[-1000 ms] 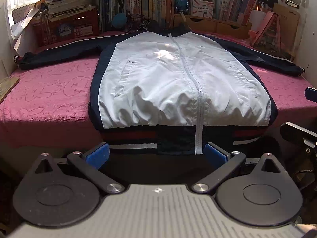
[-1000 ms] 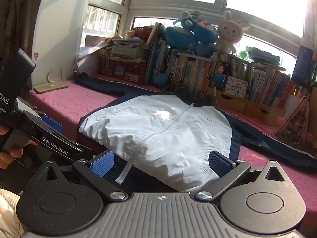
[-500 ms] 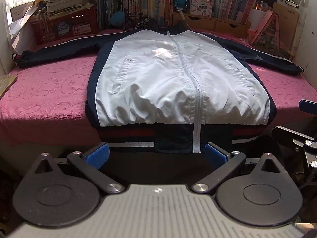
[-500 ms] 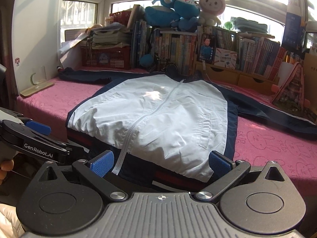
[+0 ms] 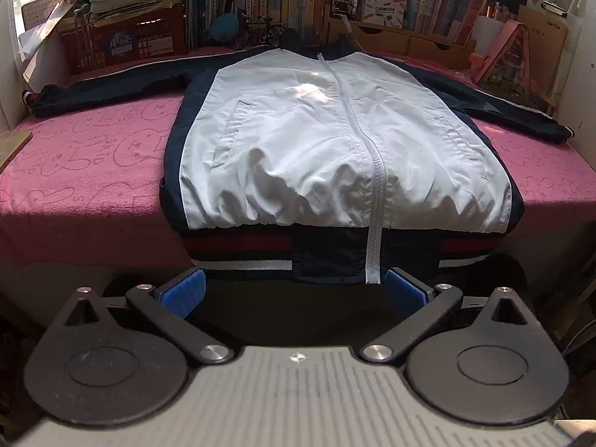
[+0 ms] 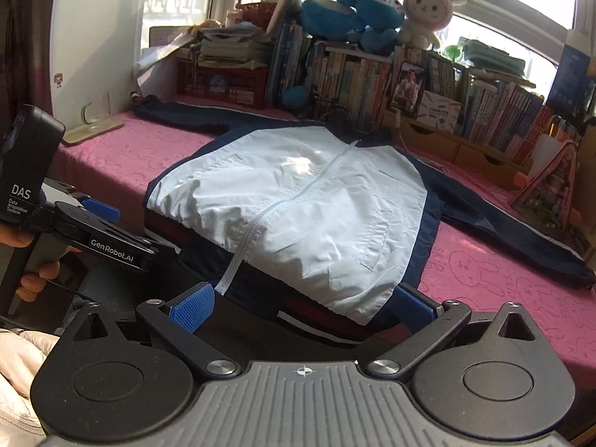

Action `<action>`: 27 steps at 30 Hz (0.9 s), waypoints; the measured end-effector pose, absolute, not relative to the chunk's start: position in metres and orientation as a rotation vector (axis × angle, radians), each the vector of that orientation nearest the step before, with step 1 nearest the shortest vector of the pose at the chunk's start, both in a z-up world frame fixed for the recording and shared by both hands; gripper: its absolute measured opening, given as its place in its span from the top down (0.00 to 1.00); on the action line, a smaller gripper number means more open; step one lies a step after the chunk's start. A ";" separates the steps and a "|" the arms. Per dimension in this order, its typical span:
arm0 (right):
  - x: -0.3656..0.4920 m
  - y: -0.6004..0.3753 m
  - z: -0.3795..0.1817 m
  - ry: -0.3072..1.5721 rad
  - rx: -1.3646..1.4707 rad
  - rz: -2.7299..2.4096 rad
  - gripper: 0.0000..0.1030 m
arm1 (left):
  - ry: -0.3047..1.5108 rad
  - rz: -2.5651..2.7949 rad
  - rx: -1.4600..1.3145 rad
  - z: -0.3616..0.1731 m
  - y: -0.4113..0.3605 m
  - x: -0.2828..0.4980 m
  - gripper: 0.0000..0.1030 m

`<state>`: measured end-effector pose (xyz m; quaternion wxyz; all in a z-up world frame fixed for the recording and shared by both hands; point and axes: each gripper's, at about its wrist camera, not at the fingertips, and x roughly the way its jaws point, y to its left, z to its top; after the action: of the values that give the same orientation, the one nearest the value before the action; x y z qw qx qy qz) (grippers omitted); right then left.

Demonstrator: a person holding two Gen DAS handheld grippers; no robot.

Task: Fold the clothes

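A zipped white-fronted, navy-sleeved windbreaker jacket [image 5: 320,141] [image 6: 298,216] lies flat, front up, on the pink cover, sleeves spread left and right, collar far, its red-and-white striped hem overhanging the near edge.

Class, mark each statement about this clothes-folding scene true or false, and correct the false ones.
1. The jacket lies front up with its zip closed. True.
2. Both sleeves are already folded across the chest. False: both sleeves are spread out to the sides.
3. The left gripper is open and holds nothing. True.
4. The right gripper is shut on the hem. False: its jaws stand apart, gripping nothing.
5. The jacket rests on a green cloth. False: the cover is pink.
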<state>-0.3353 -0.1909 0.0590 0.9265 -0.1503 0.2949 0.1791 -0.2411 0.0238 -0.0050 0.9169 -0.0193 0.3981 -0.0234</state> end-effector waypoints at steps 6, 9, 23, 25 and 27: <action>-0.327 -0.187 0.048 0.600 -0.299 0.362 0.00 | 0.823 -0.068 -0.030 -0.008 0.021 -0.240 0.00; -0.315 -0.185 0.041 0.605 -0.299 0.361 0.00 | 0.816 -0.090 -0.008 -0.007 0.019 -0.226 0.00; -0.133 -0.421 0.004 0.404 0.368 -0.233 0.00 | 0.715 -0.038 -0.004 0.017 0.019 -0.077 0.00; -0.114 -0.465 -0.008 0.383 0.487 -0.314 0.00 | 0.731 -0.032 -0.018 0.015 0.020 -0.062 0.00; -0.097 -0.499 -0.020 0.378 0.563 -0.375 0.00 | 0.742 -0.013 -0.010 0.009 0.021 -0.054 0.00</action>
<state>-0.0972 -0.4987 -0.0200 0.9258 0.2746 0.1842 -0.1831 -0.0538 0.0206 0.0094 0.9320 -0.0050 0.3624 -0.0064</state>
